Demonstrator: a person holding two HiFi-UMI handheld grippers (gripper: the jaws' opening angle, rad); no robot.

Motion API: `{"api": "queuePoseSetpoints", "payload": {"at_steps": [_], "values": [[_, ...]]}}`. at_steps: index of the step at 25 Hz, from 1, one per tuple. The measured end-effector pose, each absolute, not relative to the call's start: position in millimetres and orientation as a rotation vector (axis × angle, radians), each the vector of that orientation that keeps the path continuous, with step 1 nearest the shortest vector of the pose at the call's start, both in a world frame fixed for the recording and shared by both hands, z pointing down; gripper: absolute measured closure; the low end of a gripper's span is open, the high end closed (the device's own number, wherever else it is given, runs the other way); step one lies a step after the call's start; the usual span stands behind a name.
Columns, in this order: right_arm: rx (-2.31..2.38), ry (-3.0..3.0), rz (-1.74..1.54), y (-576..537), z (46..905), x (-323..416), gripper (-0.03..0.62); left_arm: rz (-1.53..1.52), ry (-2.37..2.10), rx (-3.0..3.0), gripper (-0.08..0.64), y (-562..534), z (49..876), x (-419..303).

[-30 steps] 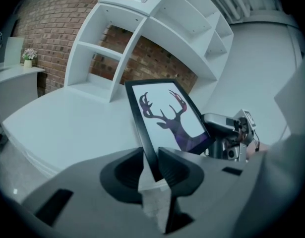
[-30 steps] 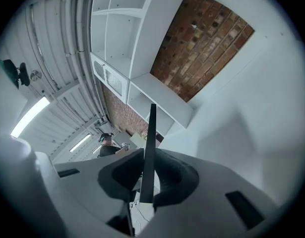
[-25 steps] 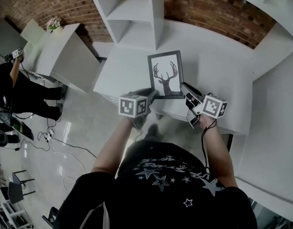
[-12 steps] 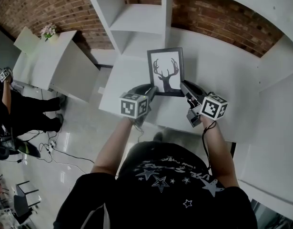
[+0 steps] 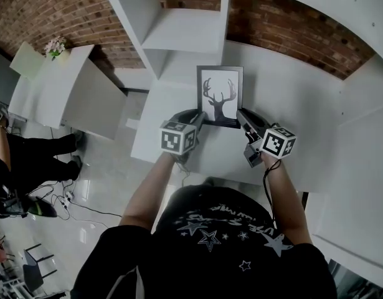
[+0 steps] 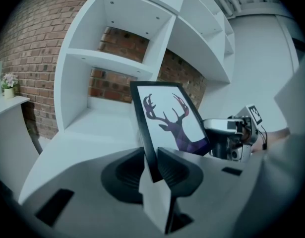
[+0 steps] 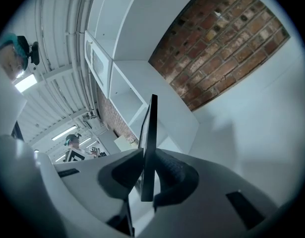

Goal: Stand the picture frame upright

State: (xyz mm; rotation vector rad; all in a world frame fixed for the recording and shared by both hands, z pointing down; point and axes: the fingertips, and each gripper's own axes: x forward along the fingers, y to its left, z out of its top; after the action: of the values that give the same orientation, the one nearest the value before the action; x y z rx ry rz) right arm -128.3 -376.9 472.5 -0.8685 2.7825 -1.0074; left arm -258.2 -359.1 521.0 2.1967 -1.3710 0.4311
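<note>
Both sets of jaws stay clamped on the picture frame's (image 5: 220,96) bottom corners, left gripper (image 5: 192,119) and right gripper (image 5: 242,114), as we carry it further over the white surface (image 5: 297,104) toward the shelves (image 5: 185,33), so setting it down upright looks close.

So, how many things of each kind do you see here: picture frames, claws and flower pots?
Picture frame: 1
Claws: 2 (left claw, right claw, both shut on the frame)
Flower pot: 1
Total: 4
</note>
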Motion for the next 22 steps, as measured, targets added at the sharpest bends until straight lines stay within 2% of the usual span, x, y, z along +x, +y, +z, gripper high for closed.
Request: {"api": "queuePoseSetpoints", "payload": {"at_steps": [22], "values": [[-1.026,3.003,-0.955,-425.6,539.5,-145.6,0.5,0.511,-1.37,2.157,0.482,-414.0,562.1,-274.9]]}}
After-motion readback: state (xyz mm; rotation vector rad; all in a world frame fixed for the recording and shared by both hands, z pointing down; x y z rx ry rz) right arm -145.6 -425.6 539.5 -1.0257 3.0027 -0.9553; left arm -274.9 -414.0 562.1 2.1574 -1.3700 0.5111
